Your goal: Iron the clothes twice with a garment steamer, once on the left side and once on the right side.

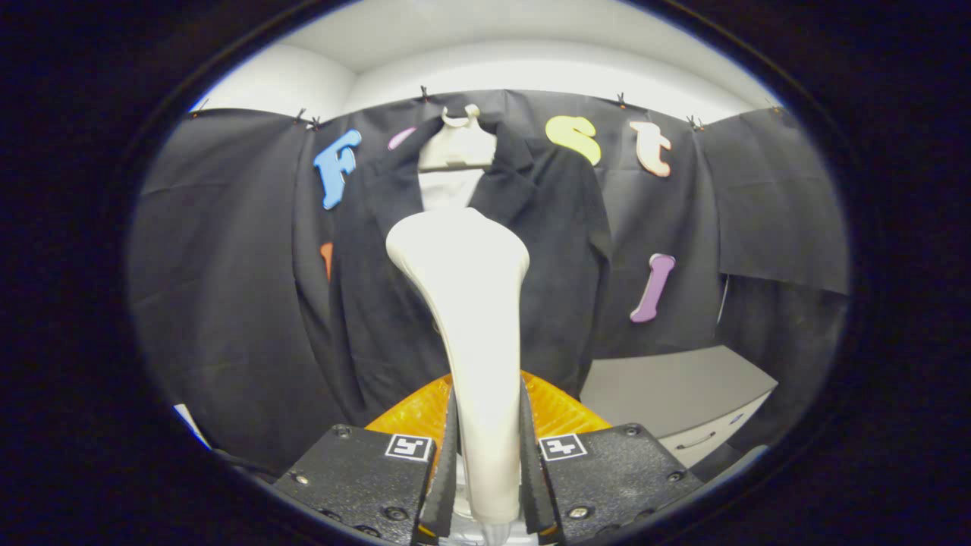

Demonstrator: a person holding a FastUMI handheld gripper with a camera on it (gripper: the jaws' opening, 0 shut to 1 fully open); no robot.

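Observation:
A white garment steamer [470,318] stands upright between my fingers, and my gripper [488,462] is shut on its handle. Its wide head rises just ahead of the fingers and faces a black jacket [546,258]. The jacket hangs on a white hanger [457,144] against the booth wall, with a white inner layer [449,189] showing at the collar. The steamer head covers the jacket's middle, around the chest, slightly left of the front opening. I cannot tell whether the head touches the cloth.
A grey cabinet [683,394] with a drawer handle stands to the right of the jacket, below the wall cloth. An orange ribbed part [557,409] sits behind the fingers at the steamer's base. Black cloth lines the wall on both sides.

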